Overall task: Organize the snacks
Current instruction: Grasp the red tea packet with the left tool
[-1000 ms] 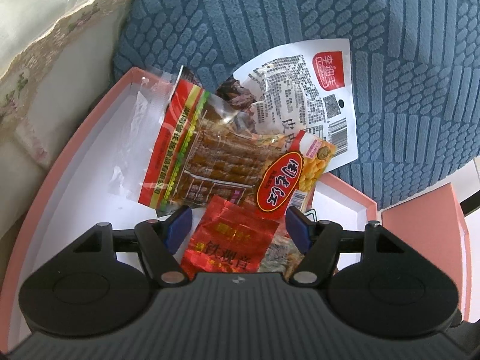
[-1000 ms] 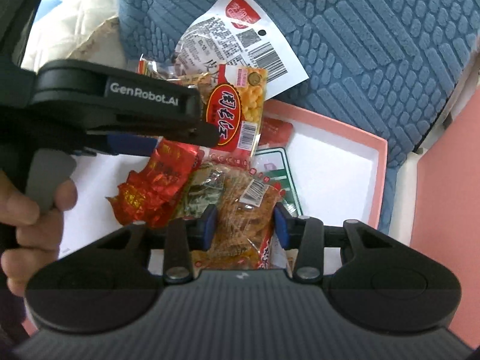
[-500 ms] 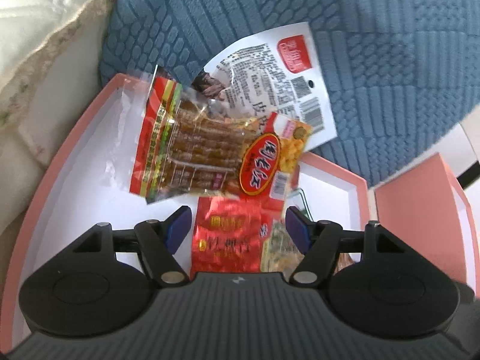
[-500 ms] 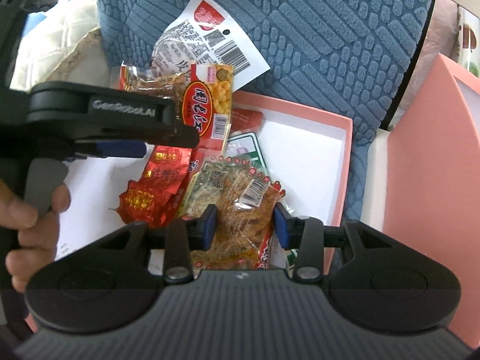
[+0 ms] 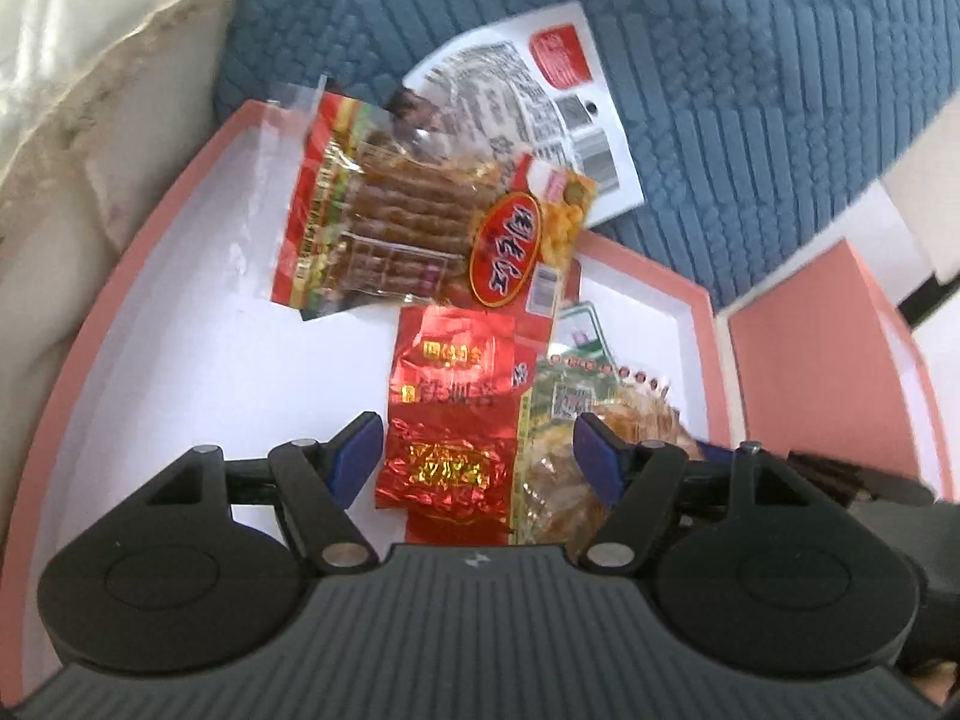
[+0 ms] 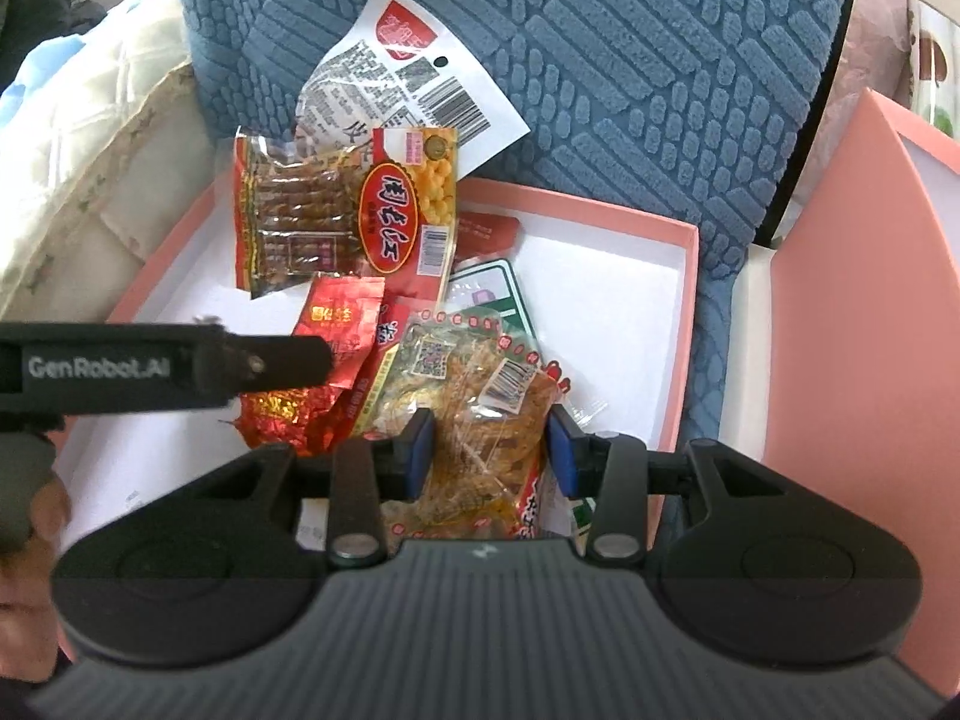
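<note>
We see bare white floor along the left of the pink box (image 6: 678,324). Our left gripper (image 5: 474,450) hangs spread above a crinkled red foil pack (image 5: 456,420) mid-box. Our right gripper (image 6: 489,447) pinches a clear pack of golden strips (image 6: 480,420). Rightward, open floor runs to the wall.

A blue textured cushion (image 6: 600,60) fills the background in daylight, beside a cream quilted fabric (image 5: 72,30).
</note>
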The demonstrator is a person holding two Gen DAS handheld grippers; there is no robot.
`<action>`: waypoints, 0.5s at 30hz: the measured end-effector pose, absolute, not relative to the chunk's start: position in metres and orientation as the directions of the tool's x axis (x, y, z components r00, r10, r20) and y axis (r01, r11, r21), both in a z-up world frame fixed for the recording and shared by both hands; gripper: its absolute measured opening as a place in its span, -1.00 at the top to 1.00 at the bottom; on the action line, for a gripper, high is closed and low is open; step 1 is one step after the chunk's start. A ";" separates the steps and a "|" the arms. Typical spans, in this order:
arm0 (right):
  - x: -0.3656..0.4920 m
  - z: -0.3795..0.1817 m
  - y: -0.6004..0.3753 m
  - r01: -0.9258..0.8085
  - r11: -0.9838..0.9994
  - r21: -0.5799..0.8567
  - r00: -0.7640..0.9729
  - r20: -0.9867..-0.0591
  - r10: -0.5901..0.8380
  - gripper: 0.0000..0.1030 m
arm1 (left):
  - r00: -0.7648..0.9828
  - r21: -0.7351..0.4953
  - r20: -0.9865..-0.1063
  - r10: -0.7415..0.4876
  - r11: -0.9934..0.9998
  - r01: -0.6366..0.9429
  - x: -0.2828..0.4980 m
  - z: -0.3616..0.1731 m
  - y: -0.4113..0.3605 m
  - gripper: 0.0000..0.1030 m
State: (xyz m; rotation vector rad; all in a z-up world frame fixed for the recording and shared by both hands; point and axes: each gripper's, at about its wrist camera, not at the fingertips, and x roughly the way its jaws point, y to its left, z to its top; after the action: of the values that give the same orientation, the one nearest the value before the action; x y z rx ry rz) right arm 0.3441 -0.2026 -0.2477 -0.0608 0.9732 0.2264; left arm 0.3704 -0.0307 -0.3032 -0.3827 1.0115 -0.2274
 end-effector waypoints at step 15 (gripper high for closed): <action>0.340 -0.247 -0.202 -0.251 0.968 0.010 0.551 -0.821 0.151 0.17 | 0.490 -0.349 -0.812 -0.317 0.937 0.028 0.373 -0.313 -0.037 -0.41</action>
State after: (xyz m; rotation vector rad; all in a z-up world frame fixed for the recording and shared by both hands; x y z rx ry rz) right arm 0.3395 -0.2024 -0.2473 -0.1128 0.9592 0.2386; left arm 0.3730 -0.0372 -0.3127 -0.3078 1.0416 -0.2139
